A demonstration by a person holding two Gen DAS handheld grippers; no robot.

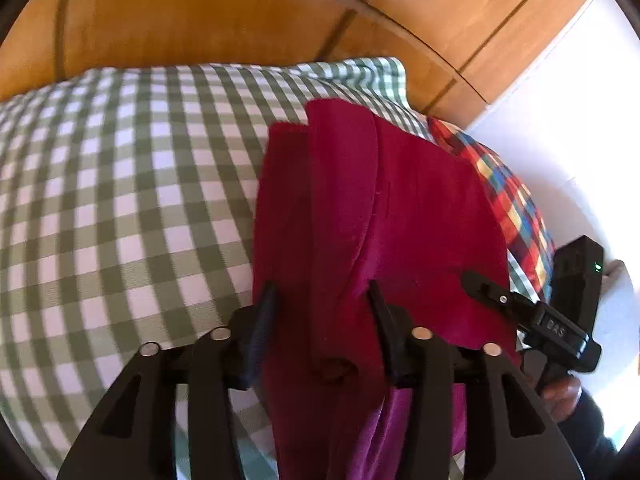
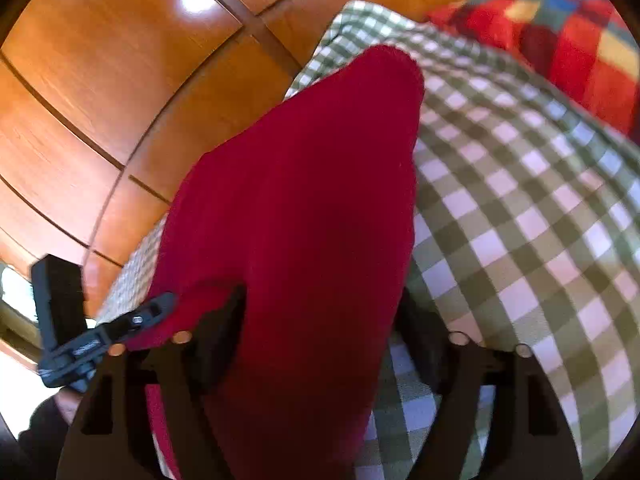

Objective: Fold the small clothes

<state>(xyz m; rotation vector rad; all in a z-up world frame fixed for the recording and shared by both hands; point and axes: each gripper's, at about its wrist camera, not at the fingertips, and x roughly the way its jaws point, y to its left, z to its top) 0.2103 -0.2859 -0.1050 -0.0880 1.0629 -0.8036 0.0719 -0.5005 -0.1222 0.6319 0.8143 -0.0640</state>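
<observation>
Red garment (image 1: 360, 216) lies stretched straight ahead of the left gripper (image 1: 322, 296), running away from its fingers over the green-and-white checked cover (image 1: 120, 200). Its near end passes between the two fingers, which stand well apart with cloth filling the gap; whether they actually pinch it cannot be told. Just to the right of this tool, the right gripper (image 1: 500, 300) reaches onto the garment's edge, a hand (image 1: 560, 396) behind it. Beyond that, further right, sits a multicoloured plaid cloth (image 1: 512, 208). From the right wrist view, the same garment fills the space between the right gripper's (image 2: 320, 308) widely spread fingers and extends forward; grip cannot be told. The left gripper appears at its lower left, touching the fabric edge. Orange wooden panels (image 2: 100, 100) rise ahead and left
</observation>
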